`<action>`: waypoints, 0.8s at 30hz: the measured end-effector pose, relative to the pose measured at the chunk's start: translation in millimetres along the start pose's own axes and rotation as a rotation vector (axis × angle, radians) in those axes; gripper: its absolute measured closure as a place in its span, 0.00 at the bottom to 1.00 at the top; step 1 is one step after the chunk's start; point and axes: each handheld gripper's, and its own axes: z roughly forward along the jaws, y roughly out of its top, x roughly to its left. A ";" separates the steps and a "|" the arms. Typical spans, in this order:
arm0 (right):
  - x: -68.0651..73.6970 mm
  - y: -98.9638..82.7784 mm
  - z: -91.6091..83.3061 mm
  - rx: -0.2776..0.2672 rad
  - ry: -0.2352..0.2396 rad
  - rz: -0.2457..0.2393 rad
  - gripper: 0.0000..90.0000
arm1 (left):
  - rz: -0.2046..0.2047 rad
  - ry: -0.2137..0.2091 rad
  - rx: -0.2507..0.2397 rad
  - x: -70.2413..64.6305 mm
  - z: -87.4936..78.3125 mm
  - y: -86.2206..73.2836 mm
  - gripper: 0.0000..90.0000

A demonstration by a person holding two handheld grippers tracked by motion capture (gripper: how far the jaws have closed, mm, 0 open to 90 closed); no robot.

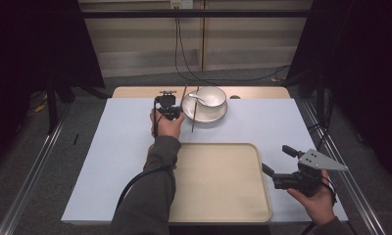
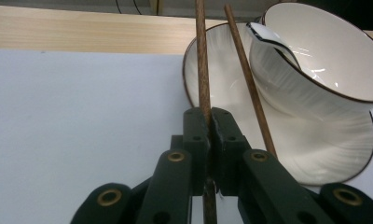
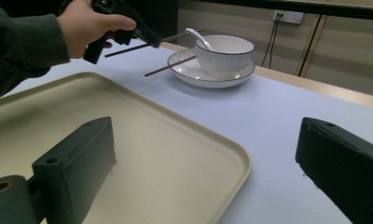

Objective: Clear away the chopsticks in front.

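Nearest us the right tool [image 1: 277,162] gapes wide beside the tan tray [image 1: 233,196], holding nothing. Past the tray our left tool [image 2: 209,122] pinches one chopstick [image 2: 202,60], lifted off the desk [image 1: 115,147]. The second chopstick [image 2: 250,79] leans on the plate [image 2: 334,149]; bowl [image 2: 324,65] and spoon [image 2: 268,37] crowd its right.

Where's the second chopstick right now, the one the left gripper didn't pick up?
In the high view the loose chopstick leans on the left rim of the plate, beside the bowl, just right of the left gripper.
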 end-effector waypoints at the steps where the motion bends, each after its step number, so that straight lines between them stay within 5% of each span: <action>1: -0.3 0.1 0.1 -0.001 0.003 -0.004 0.05 | -0.016 -0.003 -0.007 2.3 -6.7 -3.7 0.95; 12: 2.0 0.3 1.9 -0.001 0.007 -0.015 0.05 | -0.088 -0.021 -0.033 26.1 -67.7 -41.3 0.95; 19: 3.5 0.3 2.3 0.003 0.001 -0.012 0.05 | -0.112 -0.023 -0.035 29.0 -96.6 -64.0 0.95; 24: 3.7 0.6 2.0 0.004 0.008 -0.019 0.05 | -0.181 -0.056 -0.075 30.6 -115.0 -84.7 0.95</action>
